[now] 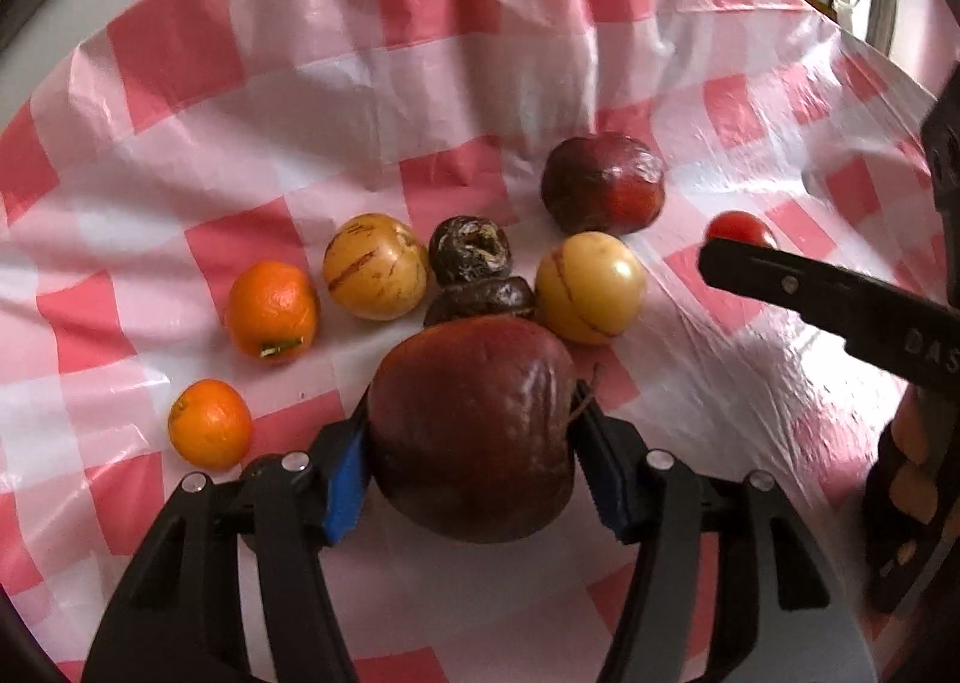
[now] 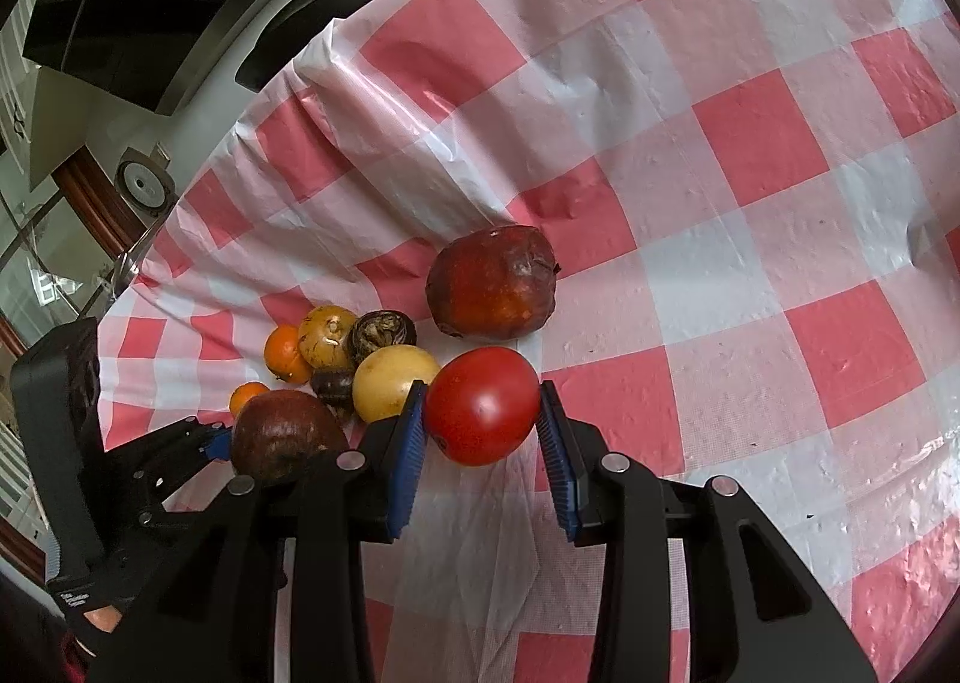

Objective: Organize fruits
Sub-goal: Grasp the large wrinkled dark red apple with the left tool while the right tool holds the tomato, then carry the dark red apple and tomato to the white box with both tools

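both grippers loaded, fruit cluster crowded on the checkered table.

left gripper [image 1: 474, 443] clamps a wrinkled dark red apple [image 1: 474, 431] just short of the cluster; right gripper [image 2: 483, 413] pinches a red tomato [image 2: 482, 404] beside a yellow fruit [image 2: 393, 389]. risks: the soft apple could bruise or slip from the pads; setting it down could knock the dark shrivelled fruits [image 1: 480, 296] and the oranges [image 1: 271, 309] rolling on the slick cloth [image 1: 300, 83]; the two grippers sit near each other and may collide.
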A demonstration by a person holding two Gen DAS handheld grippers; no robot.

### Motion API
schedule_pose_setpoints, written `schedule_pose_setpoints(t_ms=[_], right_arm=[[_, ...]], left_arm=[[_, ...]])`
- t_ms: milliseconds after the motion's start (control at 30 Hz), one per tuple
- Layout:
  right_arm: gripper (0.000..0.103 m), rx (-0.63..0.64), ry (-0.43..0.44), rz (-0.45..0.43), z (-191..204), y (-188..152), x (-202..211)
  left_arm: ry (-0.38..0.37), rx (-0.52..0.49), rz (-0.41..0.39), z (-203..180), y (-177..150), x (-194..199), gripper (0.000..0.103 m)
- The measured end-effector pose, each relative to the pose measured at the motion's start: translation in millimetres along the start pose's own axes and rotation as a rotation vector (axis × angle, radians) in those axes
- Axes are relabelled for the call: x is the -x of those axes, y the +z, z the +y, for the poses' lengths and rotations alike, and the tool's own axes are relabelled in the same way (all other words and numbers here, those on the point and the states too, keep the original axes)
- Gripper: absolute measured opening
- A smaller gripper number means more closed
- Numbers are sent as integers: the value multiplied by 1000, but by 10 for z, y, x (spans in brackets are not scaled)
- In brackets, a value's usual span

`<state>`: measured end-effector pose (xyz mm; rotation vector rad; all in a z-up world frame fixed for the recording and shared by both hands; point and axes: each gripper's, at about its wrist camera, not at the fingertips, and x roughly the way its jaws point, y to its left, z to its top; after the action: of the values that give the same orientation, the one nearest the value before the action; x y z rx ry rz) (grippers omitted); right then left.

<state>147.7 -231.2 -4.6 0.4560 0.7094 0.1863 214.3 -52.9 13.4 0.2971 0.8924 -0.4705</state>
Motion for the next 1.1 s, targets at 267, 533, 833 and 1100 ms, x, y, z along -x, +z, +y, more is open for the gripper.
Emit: schedule_pose_setpoints(t_ms=[267,533,833,1100], right_arm=[[37,-6,12,0,-18,-8,-1],[37,-11,20,3,-40,-9,-5],[37,1,64,-14,-59,-20,58],[37,9,108,-32,69,-434,506]], left_arm=[[47,34,-19,-71,-80,-82,61],[73,128,-93,-205,-285,209,61],[116,381,-242,-150,-827,892,61],[153,495,-336,-189,-1440,1456,61]])
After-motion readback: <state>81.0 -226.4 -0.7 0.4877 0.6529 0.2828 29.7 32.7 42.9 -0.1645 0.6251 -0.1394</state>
